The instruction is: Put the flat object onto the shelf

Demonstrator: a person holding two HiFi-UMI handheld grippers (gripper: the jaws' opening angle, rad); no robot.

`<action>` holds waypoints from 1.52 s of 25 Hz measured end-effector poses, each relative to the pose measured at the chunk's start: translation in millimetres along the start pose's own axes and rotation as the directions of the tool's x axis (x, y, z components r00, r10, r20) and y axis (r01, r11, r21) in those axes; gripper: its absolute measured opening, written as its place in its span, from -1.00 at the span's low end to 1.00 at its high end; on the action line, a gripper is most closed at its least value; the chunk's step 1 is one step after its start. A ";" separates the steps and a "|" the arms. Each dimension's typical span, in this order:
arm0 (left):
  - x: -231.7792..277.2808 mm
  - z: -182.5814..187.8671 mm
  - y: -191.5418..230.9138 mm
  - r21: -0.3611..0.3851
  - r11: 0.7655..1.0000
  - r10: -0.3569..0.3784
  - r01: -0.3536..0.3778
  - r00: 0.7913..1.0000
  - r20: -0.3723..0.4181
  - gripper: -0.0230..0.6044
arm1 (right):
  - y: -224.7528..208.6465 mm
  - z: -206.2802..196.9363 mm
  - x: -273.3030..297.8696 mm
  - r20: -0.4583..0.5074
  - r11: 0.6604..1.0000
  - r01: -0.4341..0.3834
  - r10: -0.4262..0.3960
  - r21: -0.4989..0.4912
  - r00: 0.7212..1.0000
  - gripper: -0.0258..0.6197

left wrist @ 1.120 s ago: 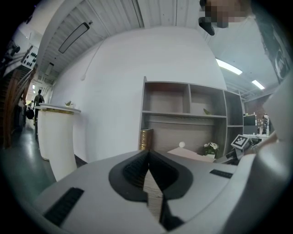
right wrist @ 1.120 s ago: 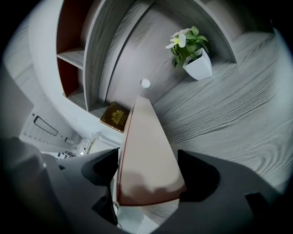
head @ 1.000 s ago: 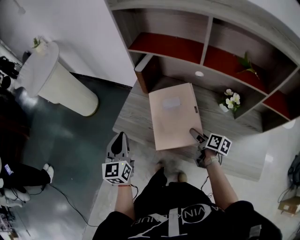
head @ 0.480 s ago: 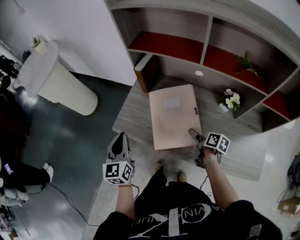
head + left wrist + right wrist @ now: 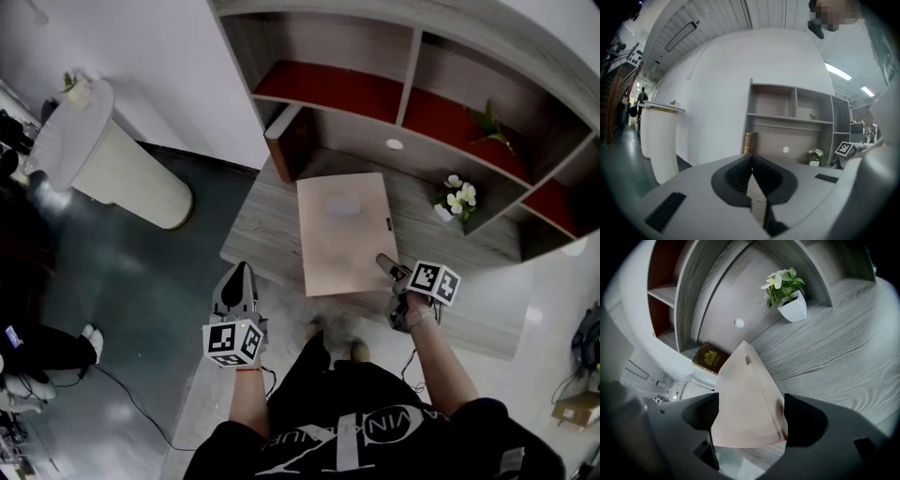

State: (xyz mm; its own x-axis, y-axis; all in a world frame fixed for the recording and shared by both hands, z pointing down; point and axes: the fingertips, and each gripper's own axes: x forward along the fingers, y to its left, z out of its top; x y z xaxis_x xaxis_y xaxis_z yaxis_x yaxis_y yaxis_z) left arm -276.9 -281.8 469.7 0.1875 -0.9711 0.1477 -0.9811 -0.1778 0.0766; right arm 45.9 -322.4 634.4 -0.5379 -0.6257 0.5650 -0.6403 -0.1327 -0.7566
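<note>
Now right tongs (image 5: 751,423) on box (image 5: 345,234).

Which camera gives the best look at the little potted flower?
The right gripper view: the potted flower sits large and clear, white pot, leaves and blooms. The head view shows it small from above; the left gripper view shows it tiny.

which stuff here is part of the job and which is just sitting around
Job in hand:
flat folder
right tool, shut on the folder's near corner
shelf unit

Just lying about:
left tool, shut and empty, held off to the side
potted flower
brown book
green sprig
white pedestal
</note>
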 end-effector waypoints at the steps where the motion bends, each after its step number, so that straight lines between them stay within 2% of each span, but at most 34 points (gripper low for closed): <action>1: -0.1 -0.8 -0.5 -0.003 1.000 0.000 0.000 1.000 0.000 -0.92 | 0.9 0.5 -0.9 0.000 1.000 -0.005 0.005 -0.005 1.000 0.45; 6: 0.0 -2.1 -2.7 -0.010 1.000 -0.004 0.004 1.000 0.001 -0.92 | 7.2 6.7 -8.9 0.012 0.997 -0.024 0.025 -0.077 1.000 0.27; 12: 1.0 0.0 -4.9 -0.012 1.000 -0.009 0.009 1.000 0.010 -0.92 | 20.4 16.7 -20.7 0.042 0.978 -0.034 0.044 -0.206 0.998 -0.21; 19: 5.5 4.0 -12.2 -0.011 1.000 -0.026 0.026 0.999 0.020 -0.92 | 45.5 28.2 -35.6 0.069 0.932 -0.059 0.089 -0.359 0.994 -0.67; 23: 9.0 7.5 -15.3 -0.009 0.999 -0.035 0.036 0.999 0.029 -0.92 | 59.2 37.9 -43.9 0.105 0.894 -0.064 0.123 -0.444 0.987 -0.88; 26: 10.7 10.4 -16.1 -0.008 0.999 -0.037 0.037 0.999 0.036 -0.92 | 69.8 43.3 -49.3 0.115 0.851 -0.057 0.137 -0.522 0.984 -0.89; 32: 12.6 16.0 -15.5 -0.011 0.999 -0.036 0.036 0.998 0.049 -0.92 | 97.6 56.6 -63.2 0.163 0.744 -0.041 0.199 -0.667 0.966 -0.89; 38: 15.9 26.3 -13.4 -0.011 0.999 -0.029 0.030 0.997 0.068 -0.92 | 120.1 69.2 -75.7 0.211 0.676 -0.030 0.272 -0.736 0.939 -0.89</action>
State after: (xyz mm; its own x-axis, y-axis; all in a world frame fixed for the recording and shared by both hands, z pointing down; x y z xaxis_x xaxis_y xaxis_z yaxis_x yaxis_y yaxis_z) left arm -262.0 -299.0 445.1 0.2121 -0.9741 0.0778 -0.9745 -0.2048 0.0921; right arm 47.7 -344.2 477.9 -0.5634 -0.7859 0.2548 -0.8202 0.4953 -0.2862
